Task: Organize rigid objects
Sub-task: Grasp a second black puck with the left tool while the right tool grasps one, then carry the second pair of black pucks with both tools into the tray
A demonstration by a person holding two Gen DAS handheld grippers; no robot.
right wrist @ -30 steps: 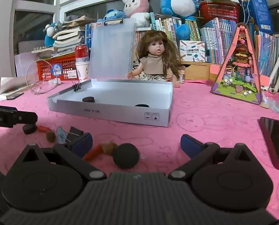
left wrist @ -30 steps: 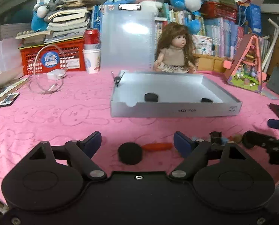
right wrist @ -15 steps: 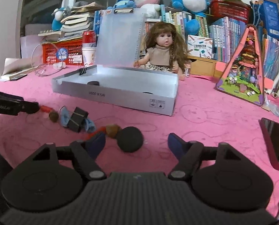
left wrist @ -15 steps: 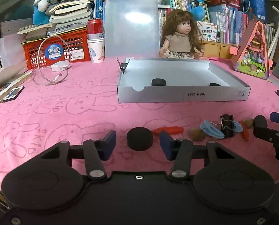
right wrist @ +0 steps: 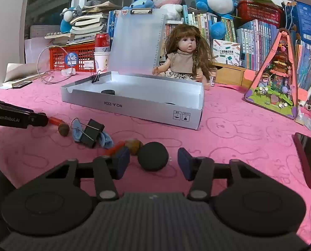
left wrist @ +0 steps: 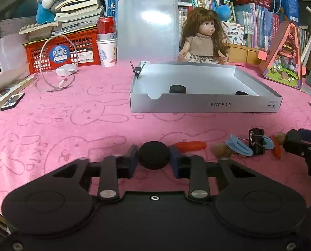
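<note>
Round, flat, matte-black puck [left wrist: 154,155] between left tongs [left wrist: 154,159].

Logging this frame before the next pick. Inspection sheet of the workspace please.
Surface: pink bunny-print cloth covers the table.
Job's things: white box open, two black pucks inside; a third black puck between the left gripper's pads; a fourth black puck on the cloth.
Clutter: orange pieces, brown nuts, blue discs, black binder clip in a loose row.
Grippers: left gripper shut on a puck; right gripper open around its puck, gaps both sides.
Cables: white charger and looped cable, far left.
Surroundings: doll, clipboard, red basket, books, plush toys, phone at right edge.
</note>
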